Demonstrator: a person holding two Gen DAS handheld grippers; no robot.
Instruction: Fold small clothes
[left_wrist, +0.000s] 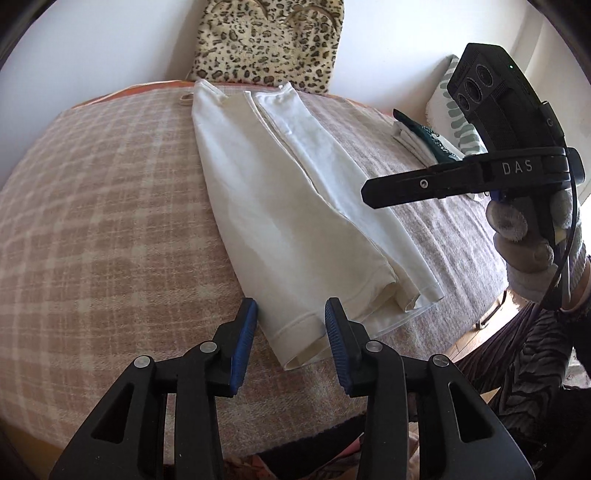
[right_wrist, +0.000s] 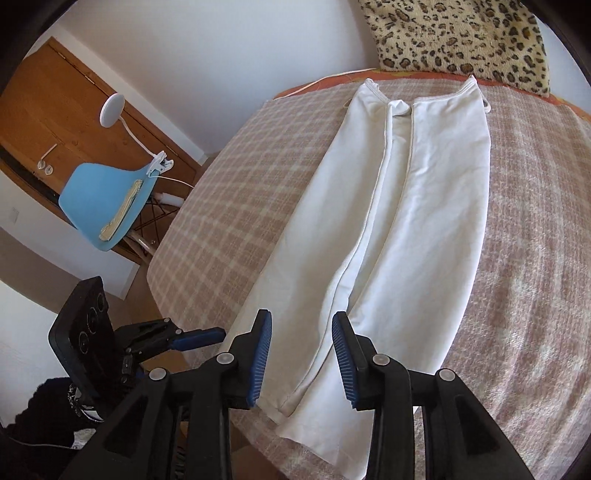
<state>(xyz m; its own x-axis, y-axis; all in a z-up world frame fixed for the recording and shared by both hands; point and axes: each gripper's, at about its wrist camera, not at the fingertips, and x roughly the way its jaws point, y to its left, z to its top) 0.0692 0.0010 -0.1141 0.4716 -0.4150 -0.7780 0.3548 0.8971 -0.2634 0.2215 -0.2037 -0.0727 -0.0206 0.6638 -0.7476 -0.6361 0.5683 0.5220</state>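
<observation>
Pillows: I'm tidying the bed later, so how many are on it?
2. A leopard pillow leans on the wall beyond the white garment. A leaf-print pillow lies at the bed's right edge, partly hidden behind the right gripper. Others may be hidden.

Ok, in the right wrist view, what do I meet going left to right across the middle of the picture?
Light blue plastic chair → bare left part of the beige checked blanket → white folded garment lying lengthwise → more of the blanket on the right. Both tools hang open, holding nothing.
</observation>
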